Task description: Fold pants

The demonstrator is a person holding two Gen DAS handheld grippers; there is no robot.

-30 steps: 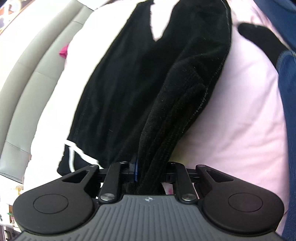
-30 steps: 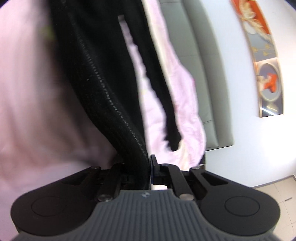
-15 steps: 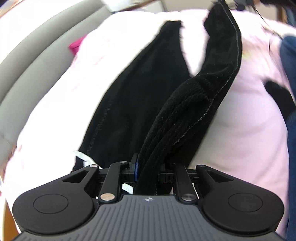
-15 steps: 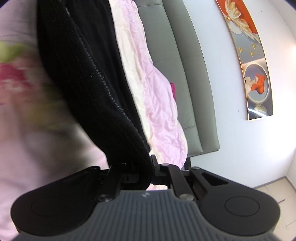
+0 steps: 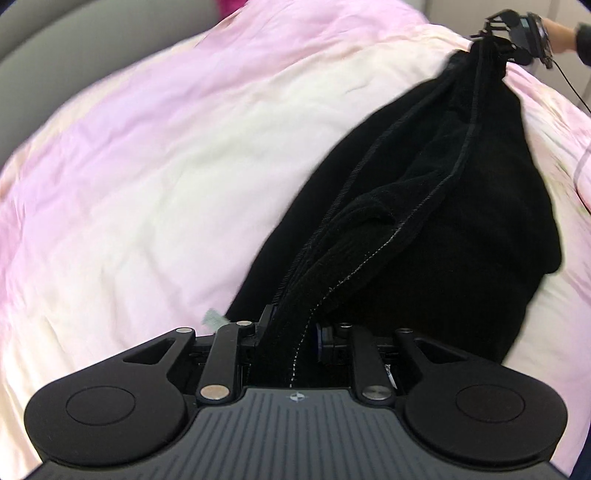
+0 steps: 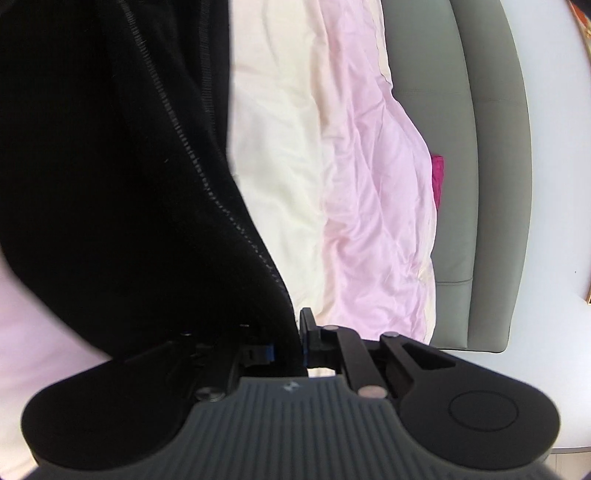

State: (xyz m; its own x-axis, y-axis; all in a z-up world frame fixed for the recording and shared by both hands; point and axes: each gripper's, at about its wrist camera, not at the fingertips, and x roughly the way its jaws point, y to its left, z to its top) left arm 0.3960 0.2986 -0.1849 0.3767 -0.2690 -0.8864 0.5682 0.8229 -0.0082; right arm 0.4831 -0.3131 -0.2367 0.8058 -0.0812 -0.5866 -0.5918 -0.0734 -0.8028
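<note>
The left wrist camera is sitting just behind the left gripper (image 5: 291, 325) and looking steeply down and along the black ribbed fabric pants (image 5: 424, 229), close above the rumpled pink and cream bedspread (image 5: 166, 155), with the right gripper (image 5: 495, 26) showing small at the pants' far end. The right wrist camera is riding behind its own gripper (image 6: 288, 339), pressed near the pants (image 6: 110, 166) and facing across the bedspread (image 6: 332, 166) toward the grey padded headboard (image 6: 491, 184). Both views are sharing the pants and the bedspread beside them.
</note>
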